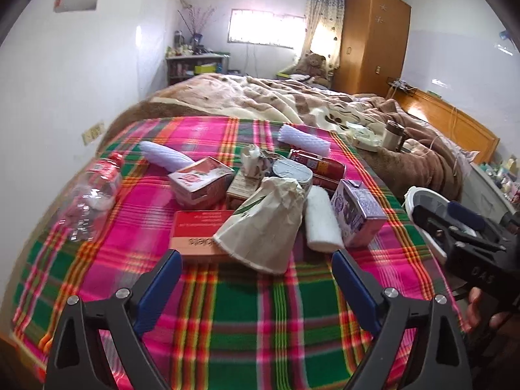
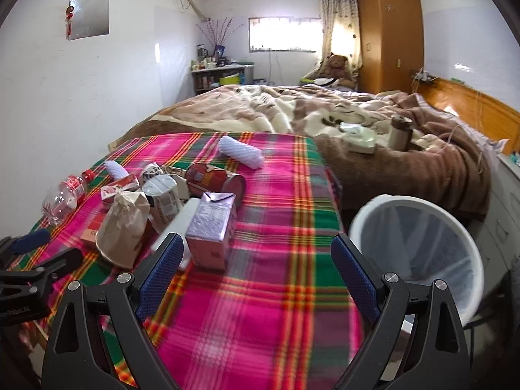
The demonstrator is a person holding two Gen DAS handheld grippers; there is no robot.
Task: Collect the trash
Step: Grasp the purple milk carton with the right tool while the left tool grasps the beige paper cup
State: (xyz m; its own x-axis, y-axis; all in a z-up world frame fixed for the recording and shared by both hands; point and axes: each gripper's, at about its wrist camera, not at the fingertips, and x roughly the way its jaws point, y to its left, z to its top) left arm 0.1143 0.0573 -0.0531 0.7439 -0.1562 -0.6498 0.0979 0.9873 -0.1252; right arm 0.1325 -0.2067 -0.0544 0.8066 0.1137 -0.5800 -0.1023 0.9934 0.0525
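Trash pile on the plaid blanket (image 1: 227,308), bin (image 2: 419,247) off its right edge.
Both grippers, left (image 1: 256,279) and right (image 2: 256,266), are spread wide and empty, with bare blanket in front. The paper cup (image 1: 263,227) lies tipped, mouth toward the left gripper; the purple carton (image 2: 211,227) stands upright.

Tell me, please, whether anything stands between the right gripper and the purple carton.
Nothing visible does: the purple carton stands just ahead of the open right gripper, with only bare plaid blanket between them.
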